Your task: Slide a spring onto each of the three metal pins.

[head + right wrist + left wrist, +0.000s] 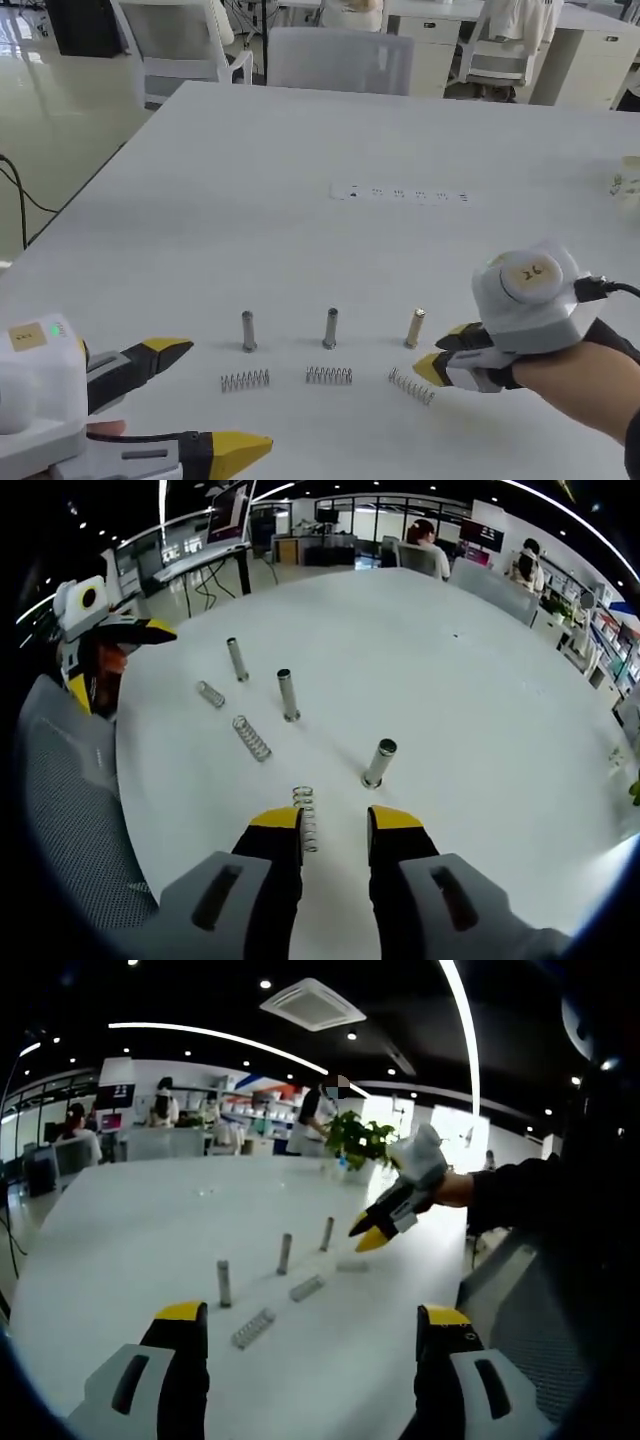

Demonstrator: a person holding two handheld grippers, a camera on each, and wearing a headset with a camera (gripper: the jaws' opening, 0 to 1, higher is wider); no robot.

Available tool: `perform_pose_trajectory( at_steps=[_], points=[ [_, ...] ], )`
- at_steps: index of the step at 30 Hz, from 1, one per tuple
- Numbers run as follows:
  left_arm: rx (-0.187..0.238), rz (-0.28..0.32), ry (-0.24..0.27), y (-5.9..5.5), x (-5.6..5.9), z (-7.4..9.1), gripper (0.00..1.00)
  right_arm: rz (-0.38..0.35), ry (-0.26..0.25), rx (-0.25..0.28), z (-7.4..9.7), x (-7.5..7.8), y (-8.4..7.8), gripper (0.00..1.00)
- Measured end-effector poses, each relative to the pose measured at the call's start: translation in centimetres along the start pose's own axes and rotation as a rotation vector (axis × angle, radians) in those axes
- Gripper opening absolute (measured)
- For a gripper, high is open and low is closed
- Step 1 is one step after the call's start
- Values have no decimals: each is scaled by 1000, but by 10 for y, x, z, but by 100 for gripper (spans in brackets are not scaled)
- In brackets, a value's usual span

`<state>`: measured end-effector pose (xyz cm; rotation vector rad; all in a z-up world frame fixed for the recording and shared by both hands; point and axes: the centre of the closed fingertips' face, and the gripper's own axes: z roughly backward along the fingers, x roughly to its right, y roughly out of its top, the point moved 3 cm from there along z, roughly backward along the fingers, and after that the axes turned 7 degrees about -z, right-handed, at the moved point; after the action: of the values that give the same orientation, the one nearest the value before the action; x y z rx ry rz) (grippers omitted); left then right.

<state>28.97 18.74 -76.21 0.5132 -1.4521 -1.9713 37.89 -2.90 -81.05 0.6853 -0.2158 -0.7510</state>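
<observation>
The right gripper (437, 352) reaches in low from the right, wrist turned leftward. Its jaws are slightly parted and hold nothing, with the tips just beside the right spring (411, 386). The left gripper (226, 396) hovers at the white counter's (300, 230) near edge, jaws spread wide. The left pin (248, 330), middle pin (331, 327) and right pin (416, 327) stand upright, and a spring lies loose before each.
</observation>
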Motion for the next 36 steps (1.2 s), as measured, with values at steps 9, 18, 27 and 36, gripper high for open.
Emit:
perform_pose_trajectory(
  at_steps=[9, 18, 27, 36],
  points=[
    [-2, -1, -2, 0, 1, 0, 82, 35, 43, -48, -7, -12, -10, 20],
    [-1, 2, -6, -1, 2, -1, 81, 63, 57, -104, -12, -16, -22, 16],
    [0, 2, -11, -1, 2, -1, 80, 85, 60, -135, -16, -17, -28, 13],
    [-1, -5, -24, -1, 6, -2, 79, 121, 61, -138, -15, -18, -29, 8]
  ],
)
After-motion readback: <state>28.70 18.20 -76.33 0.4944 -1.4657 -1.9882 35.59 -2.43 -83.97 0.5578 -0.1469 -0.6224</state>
